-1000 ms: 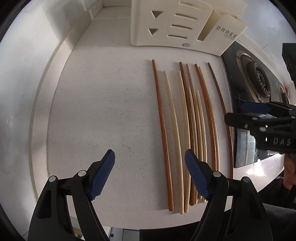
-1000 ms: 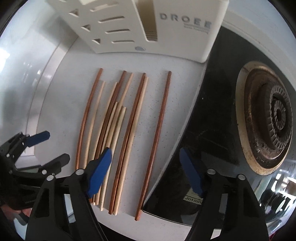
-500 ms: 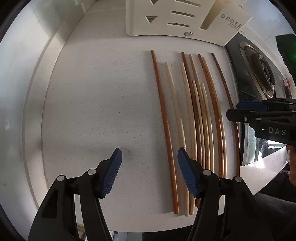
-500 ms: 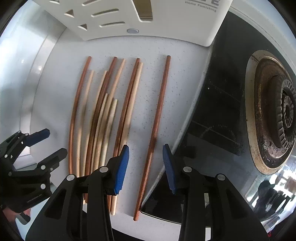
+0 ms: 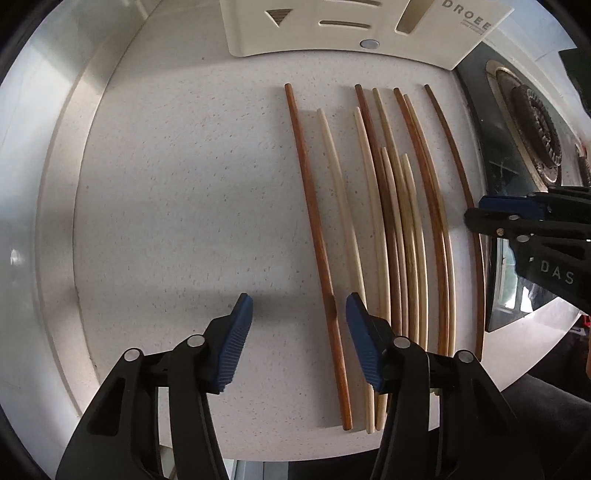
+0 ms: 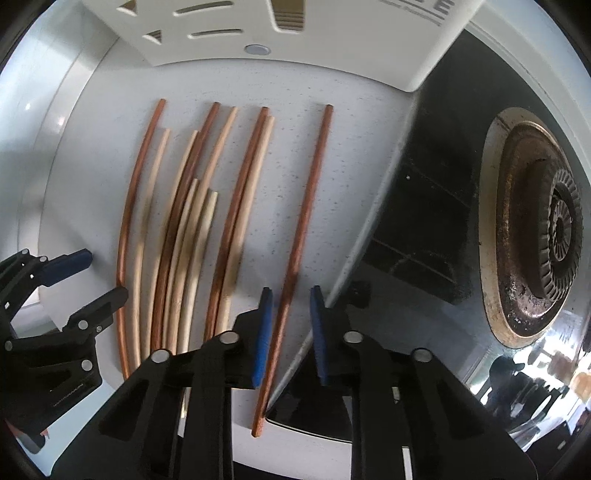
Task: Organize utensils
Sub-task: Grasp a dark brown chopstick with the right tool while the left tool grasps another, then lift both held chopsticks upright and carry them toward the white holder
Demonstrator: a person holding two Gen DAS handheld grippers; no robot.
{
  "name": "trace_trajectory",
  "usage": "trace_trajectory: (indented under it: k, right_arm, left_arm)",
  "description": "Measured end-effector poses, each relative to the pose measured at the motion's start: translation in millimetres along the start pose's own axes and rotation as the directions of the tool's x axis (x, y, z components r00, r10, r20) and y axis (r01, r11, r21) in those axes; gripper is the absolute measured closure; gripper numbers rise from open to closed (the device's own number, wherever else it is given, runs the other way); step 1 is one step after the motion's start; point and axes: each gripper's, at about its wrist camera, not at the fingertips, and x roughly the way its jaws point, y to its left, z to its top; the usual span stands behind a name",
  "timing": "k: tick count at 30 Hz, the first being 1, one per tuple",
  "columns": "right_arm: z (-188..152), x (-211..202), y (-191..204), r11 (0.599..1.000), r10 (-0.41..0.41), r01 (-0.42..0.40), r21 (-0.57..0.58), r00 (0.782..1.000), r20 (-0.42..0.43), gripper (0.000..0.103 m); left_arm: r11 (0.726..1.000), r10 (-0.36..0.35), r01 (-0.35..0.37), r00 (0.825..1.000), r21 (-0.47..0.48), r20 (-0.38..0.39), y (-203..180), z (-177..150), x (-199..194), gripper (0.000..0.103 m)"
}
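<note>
Several long chopsticks, dark brown and pale, lie side by side on the speckled white counter (image 5: 184,184). My left gripper (image 5: 299,325) is open, low over the near end of the leftmost dark chopstick (image 5: 314,236), which runs between its blue pads. My right gripper (image 6: 290,295) is narrowly open and straddles the rightmost dark chopstick (image 6: 306,206) near its near end; the pads do not clearly touch it. The left gripper also shows in the right wrist view (image 6: 92,277). The right gripper also shows in the left wrist view (image 5: 476,210).
A white slotted utensil holder (image 5: 332,33), marked DROEE, stands at the back of the counter, also in the right wrist view (image 6: 295,33). A black glass hob with a gas burner (image 6: 546,229) lies right of the chopsticks. A raised steel rim (image 5: 55,184) borders the counter's left.
Both grippers have moved lower and closer to the counter. The right jaws have narrowed around the rightmost dark chopstick. The left jaws have narrowed somewhat over the leftmost dark chopstick.
</note>
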Motion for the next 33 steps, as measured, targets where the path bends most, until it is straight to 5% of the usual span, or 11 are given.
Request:
trace_trajectory:
  k: [9, 13, 20, 33]
  right_arm:
    - [9.7, 0.2, -20.5, 0.999, 0.039, -0.037, 0.04, 0.998, -0.057, 0.094]
    - [17.1, 7.2, -28.6, 0.997, 0.065, -0.062, 0.034, 0.994, -0.087, 0.095]
    - [13.6, 9.2, -31.6, 0.997, 0.076, -0.074, 0.03, 0.994, -0.073, 0.096]
    - [-19.3, -20.1, -28.4, 0.99, 0.136, -0.133, -0.04, 0.989, 0.062, 0.096]
  left_arm:
    - [0.996, 0.086, -0.084, 0.992, 0.032, -0.094, -18.6, 20.5, 7.8, 0.064]
    - [0.996, 0.092, -0.091, 0.989, 0.019, -0.119, -17.4, 28.8, 7.3, 0.092]
    - [0.998, 0.056, -0.058, 0.989, -0.008, -0.138, 8.5, 35.4, 7.6, 0.096]
    - [0.996, -0.03, 0.035, 0.998, -0.088, 0.058, 36.5, -1.4, -40.7, 0.096]
